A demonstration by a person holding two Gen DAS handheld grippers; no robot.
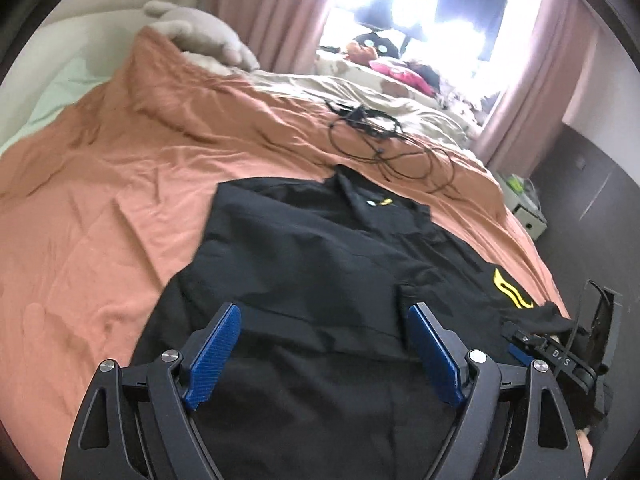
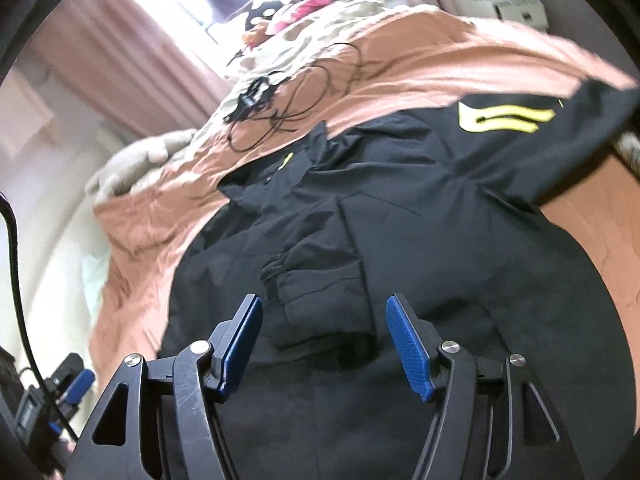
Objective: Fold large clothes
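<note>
Left wrist view shows my left hand-held gripper (image 1: 324, 354) spread wide over the black jacket (image 1: 304, 264), nothing between its blue pads. My right hand-held gripper (image 2: 324, 346) is spread too, empty, hovering above a folded-in sleeve cuff (image 2: 316, 284). That jacket lies flat on the orange bedsheet (image 1: 100, 208), collar away from me, one sleeve crossed over the body, yellow stripes (image 2: 508, 118) on the other sleeve. Black cables (image 1: 384, 140) sit beyond the collar.
</note>
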